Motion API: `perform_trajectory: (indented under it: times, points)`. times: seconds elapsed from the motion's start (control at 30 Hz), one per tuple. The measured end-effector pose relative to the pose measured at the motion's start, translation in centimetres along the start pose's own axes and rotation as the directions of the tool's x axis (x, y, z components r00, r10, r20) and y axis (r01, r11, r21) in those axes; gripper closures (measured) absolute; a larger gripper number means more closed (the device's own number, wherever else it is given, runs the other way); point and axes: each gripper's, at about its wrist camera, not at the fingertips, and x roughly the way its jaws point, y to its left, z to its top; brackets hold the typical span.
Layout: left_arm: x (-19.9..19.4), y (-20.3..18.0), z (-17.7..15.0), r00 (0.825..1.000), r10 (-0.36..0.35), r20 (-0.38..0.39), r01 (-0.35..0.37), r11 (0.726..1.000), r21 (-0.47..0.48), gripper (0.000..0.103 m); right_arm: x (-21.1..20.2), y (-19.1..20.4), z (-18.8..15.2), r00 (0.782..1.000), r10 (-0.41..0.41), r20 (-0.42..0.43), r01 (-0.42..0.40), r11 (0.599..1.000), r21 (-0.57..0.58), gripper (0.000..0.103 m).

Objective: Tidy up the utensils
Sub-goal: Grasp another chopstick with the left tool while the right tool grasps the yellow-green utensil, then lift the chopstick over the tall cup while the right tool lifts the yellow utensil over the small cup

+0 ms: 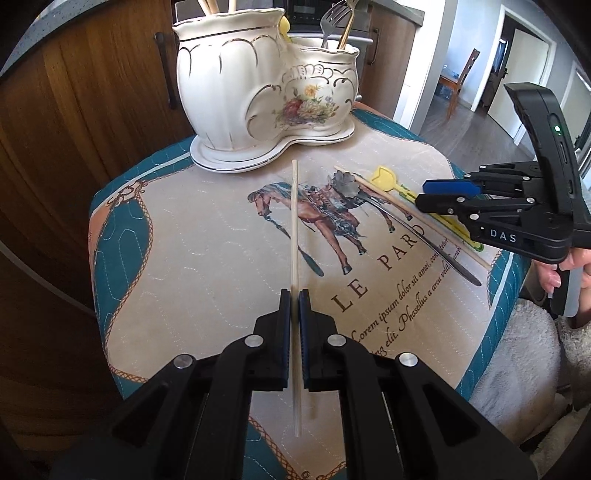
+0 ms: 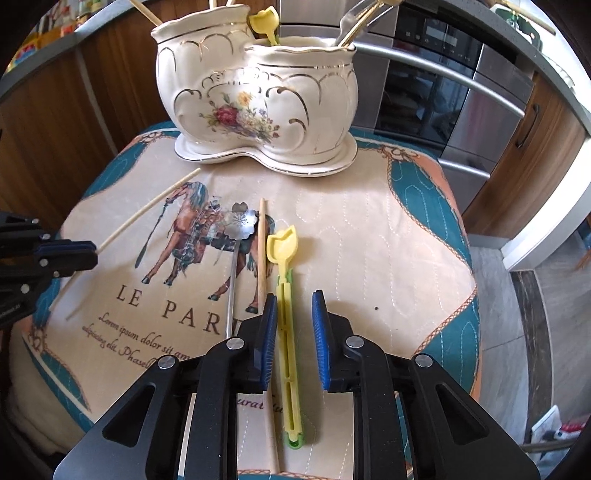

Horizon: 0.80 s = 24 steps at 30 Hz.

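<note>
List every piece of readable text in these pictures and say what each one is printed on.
"LE PAR", cut off: cloth.
"Lorem ipsum dolor sit amet", script beneath: same cloth.
Further script lines: partly hidden, not fully readable.
"DAS": right tool.
Oven display: too blurred.

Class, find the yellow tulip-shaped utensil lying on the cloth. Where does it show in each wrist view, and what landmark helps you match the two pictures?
Left wrist view: the yellow tulip utensil lies far right, partly hidden behind the right gripper.
Right wrist view: the same utensil lies centre, its handle running between the open fingers.
Shared landmark: the floral ceramic holder at the back.
</note>
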Motion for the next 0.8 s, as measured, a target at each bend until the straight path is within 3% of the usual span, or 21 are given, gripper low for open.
perform_trajectory:
  times: [0.27,0.5,0.63,0.73,0.8]
  points:
    - [0.1,-0.2,0.1,1.000,-0.015,0.014,0.015,1.000,-0.009,0.099,0.8,-0.8,0.5,0.998,0.060,-0.033,-0.059,0.998,0.020,0.092]
    - [-1.9,-0.2,0.5,0.990,-0.040,0.136,0.040,0.999,0.004,0.099,-2.9,-0.9,0.3,0.987,0.092,0.133,-0.099,0.994,0.043,0.092]
    - [-4.3,0.1,0.7,0.958,-0.053,0.281,0.053,0.999,0.007,0.099,-5.5,-0.6,0.7,0.964,0.081,0.254,-0.091,0.995,0.028,0.092]
    - [-6.0,0.8,1.0,0.923,-0.054,0.382,0.062,0.998,-0.007,0.099,-7.5,-0.5,1.3,0.931,0.092,0.352,-0.108,0.994,0.025,0.092]
    - [-7.4,1.4,1.1,0.888,-0.046,0.458,0.064,0.998,-0.023,0.099,-8.4,-0.6,1.9,0.911,0.099,0.401,-0.120,0.992,0.027,0.092]
